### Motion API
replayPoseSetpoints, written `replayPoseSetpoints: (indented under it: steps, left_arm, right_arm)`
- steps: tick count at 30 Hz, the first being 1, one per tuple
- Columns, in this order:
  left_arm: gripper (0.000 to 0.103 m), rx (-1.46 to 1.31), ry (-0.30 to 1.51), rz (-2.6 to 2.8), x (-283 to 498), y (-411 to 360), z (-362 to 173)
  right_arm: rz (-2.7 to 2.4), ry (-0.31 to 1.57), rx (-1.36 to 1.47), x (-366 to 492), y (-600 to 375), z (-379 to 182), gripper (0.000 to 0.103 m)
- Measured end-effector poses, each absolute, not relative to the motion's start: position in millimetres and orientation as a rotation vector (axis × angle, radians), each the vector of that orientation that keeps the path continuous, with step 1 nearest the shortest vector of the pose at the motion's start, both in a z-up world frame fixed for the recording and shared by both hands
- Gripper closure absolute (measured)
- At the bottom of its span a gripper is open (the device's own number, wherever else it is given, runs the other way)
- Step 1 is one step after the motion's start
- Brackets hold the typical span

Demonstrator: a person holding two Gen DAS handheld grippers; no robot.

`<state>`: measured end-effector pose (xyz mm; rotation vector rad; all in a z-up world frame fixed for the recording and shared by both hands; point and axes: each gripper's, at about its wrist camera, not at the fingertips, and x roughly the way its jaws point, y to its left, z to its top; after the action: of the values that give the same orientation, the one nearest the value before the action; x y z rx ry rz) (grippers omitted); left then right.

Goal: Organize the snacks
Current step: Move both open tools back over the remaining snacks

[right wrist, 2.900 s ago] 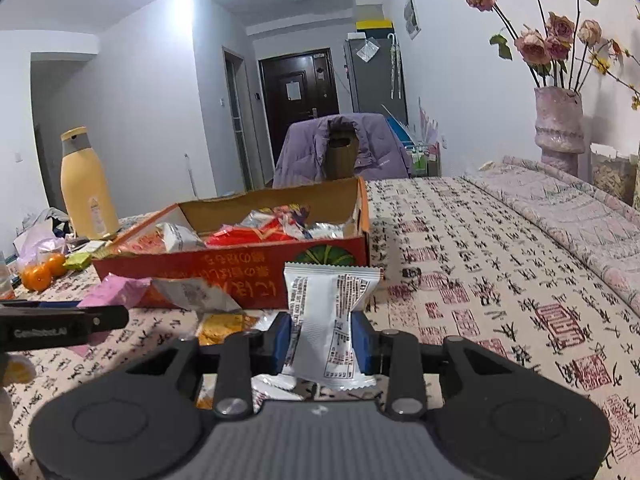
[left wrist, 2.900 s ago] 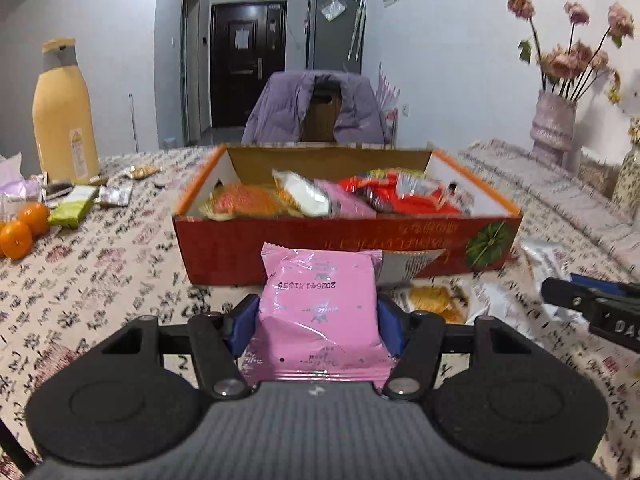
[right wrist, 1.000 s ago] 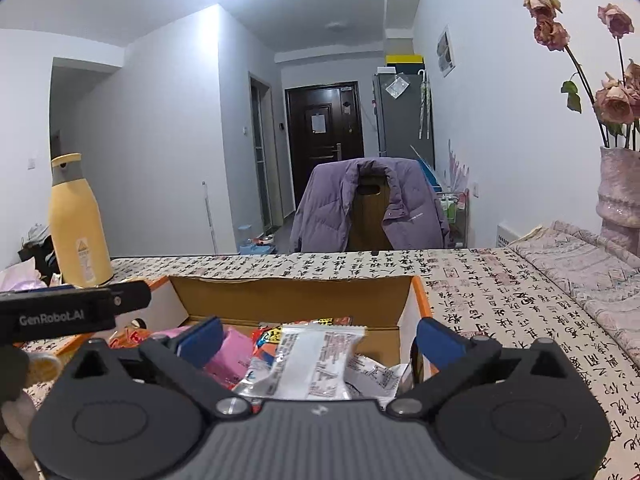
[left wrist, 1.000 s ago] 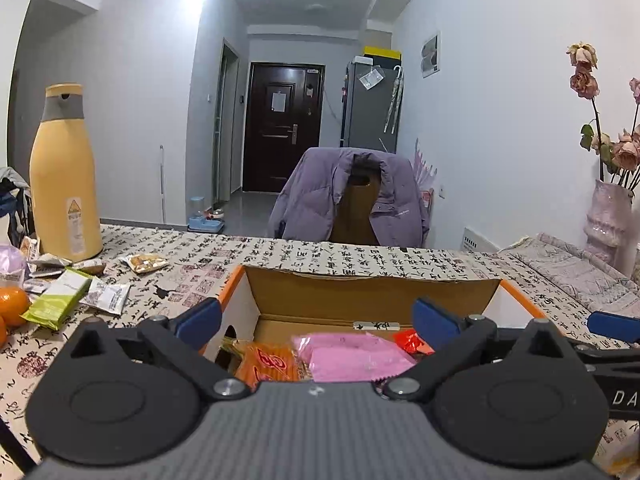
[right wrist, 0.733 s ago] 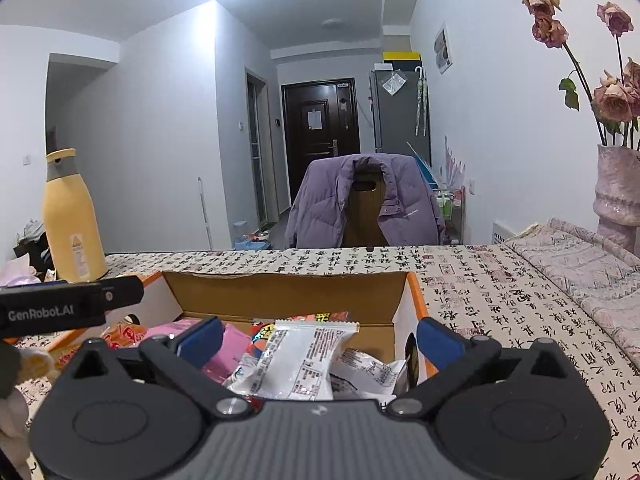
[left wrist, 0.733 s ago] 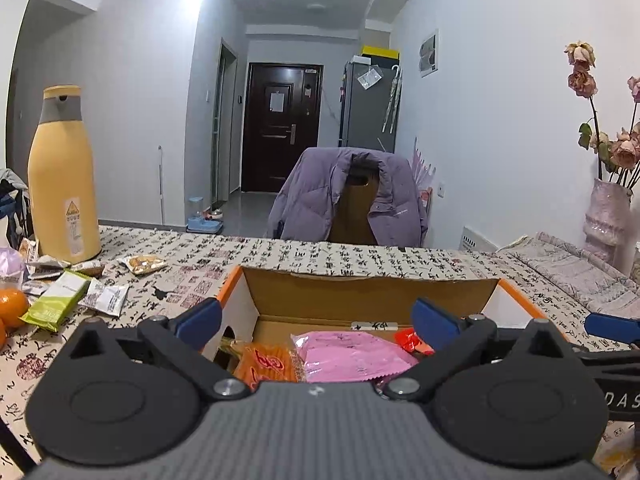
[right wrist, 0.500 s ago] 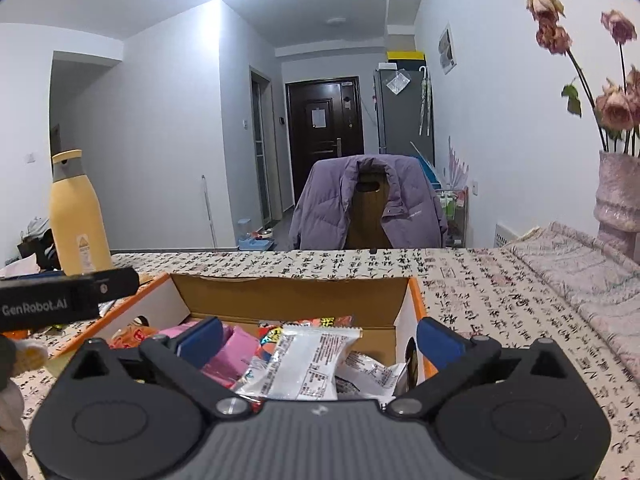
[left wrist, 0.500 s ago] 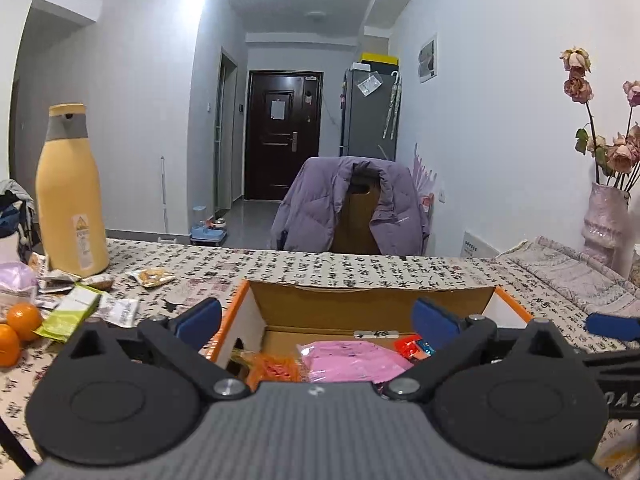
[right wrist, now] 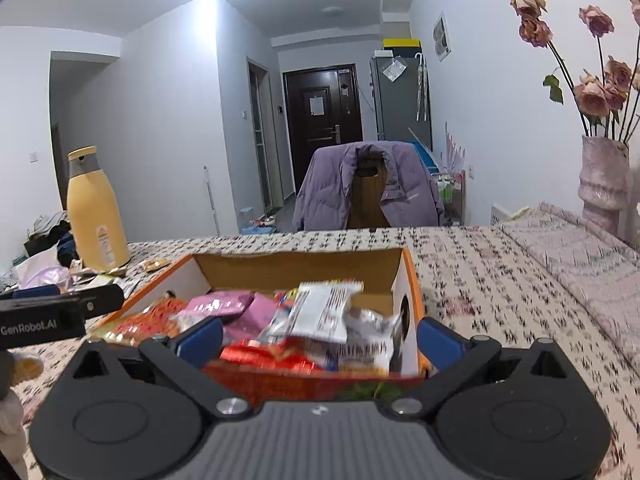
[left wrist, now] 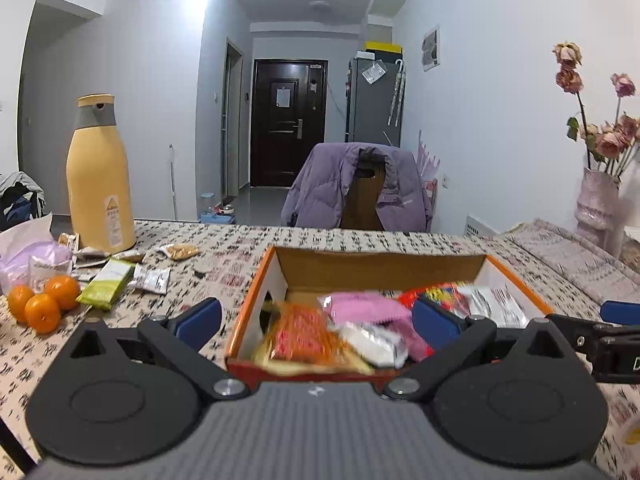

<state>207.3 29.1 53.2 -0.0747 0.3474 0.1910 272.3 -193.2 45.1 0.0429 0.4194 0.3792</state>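
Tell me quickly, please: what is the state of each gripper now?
Left gripper: open, holding nothing, in front of the snack box.
Right gripper: open, holding nothing.

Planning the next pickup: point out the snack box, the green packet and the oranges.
snack box (left wrist: 256,304), left wrist view, orange left rim.
green packet (left wrist: 107,289), left wrist view, middle of wrapper.
oranges (left wrist: 42,312), left wrist view, front orange.

Snack packets (left wrist: 360,328) lie in box (left wrist: 380,270), centre of table (left wrist: 224,248). Bottle (left wrist: 100,176), oranges (left wrist: 42,300) far left; vase (left wrist: 598,208) far right; chair (left wrist: 360,192) behind.
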Motion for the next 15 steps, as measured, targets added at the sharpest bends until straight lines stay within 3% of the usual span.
replayPoseSetpoints:
  steps: [15]
  left_arm:
    - [0.000, -0.093, 0.442, 0.142, 144, 28, 19]
  right_arm:
    - [0.340, 0.526, 0.014, 214, -210, 12, 0.000]
